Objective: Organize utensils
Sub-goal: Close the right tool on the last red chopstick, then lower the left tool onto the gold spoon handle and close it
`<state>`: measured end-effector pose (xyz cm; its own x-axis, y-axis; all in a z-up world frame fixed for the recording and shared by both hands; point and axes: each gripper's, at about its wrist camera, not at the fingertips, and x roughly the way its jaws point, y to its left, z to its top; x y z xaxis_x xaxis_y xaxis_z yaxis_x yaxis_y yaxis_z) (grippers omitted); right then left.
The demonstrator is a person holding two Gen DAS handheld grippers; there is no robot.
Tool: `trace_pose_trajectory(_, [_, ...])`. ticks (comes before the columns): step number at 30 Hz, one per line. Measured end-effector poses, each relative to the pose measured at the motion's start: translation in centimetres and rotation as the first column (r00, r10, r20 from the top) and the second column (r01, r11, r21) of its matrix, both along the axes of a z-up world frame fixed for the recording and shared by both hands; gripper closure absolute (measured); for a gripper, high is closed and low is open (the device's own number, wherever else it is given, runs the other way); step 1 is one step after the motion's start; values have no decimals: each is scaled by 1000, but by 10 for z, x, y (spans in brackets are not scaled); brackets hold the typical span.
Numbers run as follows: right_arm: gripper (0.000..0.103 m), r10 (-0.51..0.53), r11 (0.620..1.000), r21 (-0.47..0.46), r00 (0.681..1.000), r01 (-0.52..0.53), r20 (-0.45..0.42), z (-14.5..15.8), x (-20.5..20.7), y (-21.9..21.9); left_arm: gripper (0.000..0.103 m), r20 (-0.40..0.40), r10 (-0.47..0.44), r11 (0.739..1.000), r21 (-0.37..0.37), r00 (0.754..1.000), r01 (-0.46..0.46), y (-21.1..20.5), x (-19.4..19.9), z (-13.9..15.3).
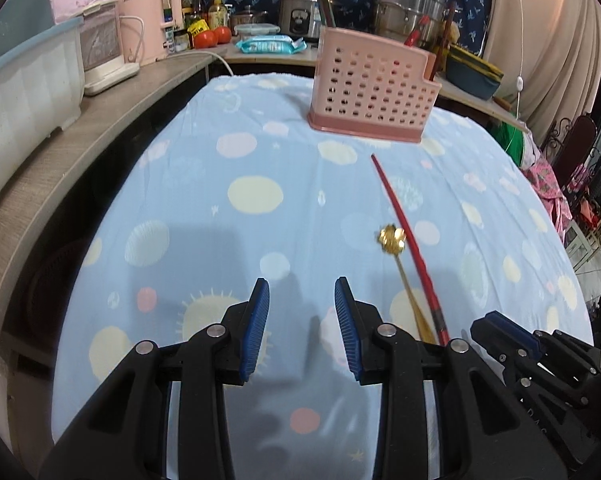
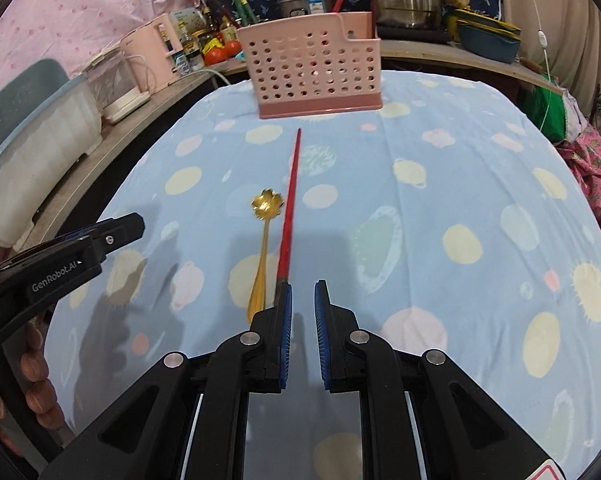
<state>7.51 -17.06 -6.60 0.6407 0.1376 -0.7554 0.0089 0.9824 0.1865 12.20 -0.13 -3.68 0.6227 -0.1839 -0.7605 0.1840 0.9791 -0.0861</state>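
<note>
A red chopstick lies on the blue spotted cloth, its tip toward the pink perforated utensil holder. A gold flower-bowl spoon lies close to its left. The holder has red utensils standing in it. My left gripper is open and empty, left of both utensils. My right gripper is open and empty, just behind the chopstick's near end; its left pad hides that end. The right gripper also shows in the left wrist view, and the left gripper in the right wrist view.
A wooden shelf runs along the left with a white bin, pink kettle, bottles and tomatoes. Steel pots and a rice cooker stand behind the holder. Clothes and a chair are at the right.
</note>
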Motion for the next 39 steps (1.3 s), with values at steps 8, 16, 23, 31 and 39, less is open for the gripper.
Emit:
trace_pose_trajectory(8, [90,21,1000,10,999,-21,-27,-12,6,9,70,-37,-1,1000,13,999,2,0,-2,-12])
trace_pose_trajectory(16, [90,26,1000,16,998,-25,-52,-22,9,12,70,-57,-5,1000,5,998,5,-1,-1,-18])
trace_pose_trajectory(23, [95,25,1000,10,998,-25,-61,-28,10,9,59,-67,-18,1000,6,998,18,-7,-2,-22])
trace_pose_trajectory(31, [96,-10,1000,4,999,10,-53,-28,6,-4,58,-74,-62,998,-7,995,62,-25,-7,-23])
trace_pose_trajectory(39, [96,-81,997,16,995,82,-52,-27,-5,-31,46,-73,-128,992,-14,989,127,-55,-15,-23])
